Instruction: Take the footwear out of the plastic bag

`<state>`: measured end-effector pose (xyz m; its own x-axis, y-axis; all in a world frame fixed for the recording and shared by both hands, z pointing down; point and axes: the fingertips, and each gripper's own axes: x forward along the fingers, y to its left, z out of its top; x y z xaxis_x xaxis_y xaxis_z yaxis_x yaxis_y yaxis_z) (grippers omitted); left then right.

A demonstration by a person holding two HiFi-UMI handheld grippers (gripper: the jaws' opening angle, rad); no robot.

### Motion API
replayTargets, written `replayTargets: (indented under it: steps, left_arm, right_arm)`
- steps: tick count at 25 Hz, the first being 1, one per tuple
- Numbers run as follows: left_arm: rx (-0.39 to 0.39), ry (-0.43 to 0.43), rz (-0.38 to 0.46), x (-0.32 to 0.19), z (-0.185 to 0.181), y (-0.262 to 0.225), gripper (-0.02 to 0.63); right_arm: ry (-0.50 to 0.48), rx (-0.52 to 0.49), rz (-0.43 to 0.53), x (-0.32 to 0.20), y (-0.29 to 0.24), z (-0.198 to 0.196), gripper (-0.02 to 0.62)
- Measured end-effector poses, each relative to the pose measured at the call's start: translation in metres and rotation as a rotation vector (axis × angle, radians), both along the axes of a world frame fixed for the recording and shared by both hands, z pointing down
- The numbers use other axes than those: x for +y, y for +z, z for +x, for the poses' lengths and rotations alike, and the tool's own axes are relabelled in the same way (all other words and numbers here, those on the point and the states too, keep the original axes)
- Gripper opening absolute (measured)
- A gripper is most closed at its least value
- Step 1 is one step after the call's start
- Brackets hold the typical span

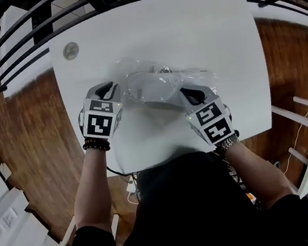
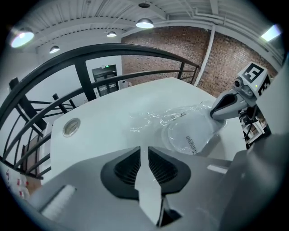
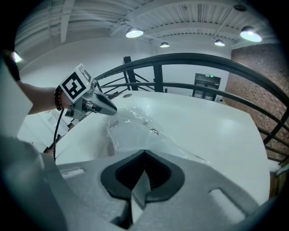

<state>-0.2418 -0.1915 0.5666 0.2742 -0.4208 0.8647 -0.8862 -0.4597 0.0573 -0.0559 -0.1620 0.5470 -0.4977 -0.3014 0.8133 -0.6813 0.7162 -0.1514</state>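
The shoe (image 1: 150,87) lies inside the bag (image 1: 197,74) in the middle of the table (image 1: 203,32). The left gripper (image 1: 116,89) has a thin gap with nothing clearly in it. The right gripper (image 1: 188,92) is closed at the bag's end. Pulling may drag the whole bag, since plastic slips. There is lots of bare table behind, but the near edge is close

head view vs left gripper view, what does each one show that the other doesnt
Head view only: the left gripper from outside, the person's forearms, the wooden floor. Left gripper view only: its own jaws, a narrow gap apart, the brick wall, ceiling lamps. Both: the white table, the plastic bag and the right gripper at its end.
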Motion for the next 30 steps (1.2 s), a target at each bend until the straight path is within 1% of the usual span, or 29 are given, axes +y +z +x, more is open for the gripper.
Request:
replayTargets:
  steps: [2, 4, 6, 9, 11, 17, 20, 22, 24, 26, 28, 30]
  left_arm:
    - [-0.019, 0.043, 0.006, 0.0, 0.003, -0.001, 0.071]
    - [-0.019, 0.091, 0.001, 0.002, 0.009, -0.002, 0.071]
    - [-0.007, 0.135, -0.017, 0.005, 0.017, -0.001, 0.071]
    - [0.021, 0.177, -0.06, 0.013, 0.024, 0.003, 0.081]
    - [0.056, 0.193, -0.095, 0.02, 0.03, 0.003, 0.095]
    - [0.21, 0.196, -0.194, 0.032, 0.042, 0.001, 0.13]
    - [0.254, 0.187, -0.228, 0.037, 0.042, 0.003, 0.132]
    - [0.228, 0.187, -0.236, 0.039, 0.037, 0.007, 0.132]
    - [0.162, 0.204, -0.228, 0.04, 0.031, 0.012, 0.127]
    - [0.125, 0.226, -0.217, 0.04, 0.03, 0.017, 0.124]
    - [0.135, 0.234, -0.221, 0.042, 0.035, 0.017, 0.124]
    - [0.165, 0.233, -0.228, 0.042, 0.04, 0.015, 0.124]
  right_arm:
    - [-0.007, 0.01, 0.002, -0.001, 0.001, 0.002, -0.011]
    - [-0.012, 0.02, 0.006, -0.002, 0.002, 0.004, -0.011]
    - [-0.015, 0.028, 0.009, -0.003, 0.003, 0.006, -0.011]
    - [-0.016, 0.038, 0.014, -0.004, 0.004, 0.009, -0.011]
    - [-0.015, 0.045, 0.017, -0.005, 0.003, 0.011, -0.011]
    - [-0.009, 0.055, 0.02, -0.01, 0.003, 0.016, -0.011]
    - [-0.009, 0.059, 0.021, -0.009, 0.004, 0.017, -0.011]
    - [-0.01, 0.06, 0.022, -0.009, 0.004, 0.017, -0.011]
    - [-0.011, 0.062, 0.023, -0.01, 0.004, 0.017, -0.011]
    - [-0.011, 0.065, 0.024, -0.009, 0.004, 0.018, -0.011]
    - [-0.011, 0.068, 0.025, -0.009, 0.005, 0.018, -0.011]
    - [-0.011, 0.068, 0.026, -0.009, 0.005, 0.017, -0.011]
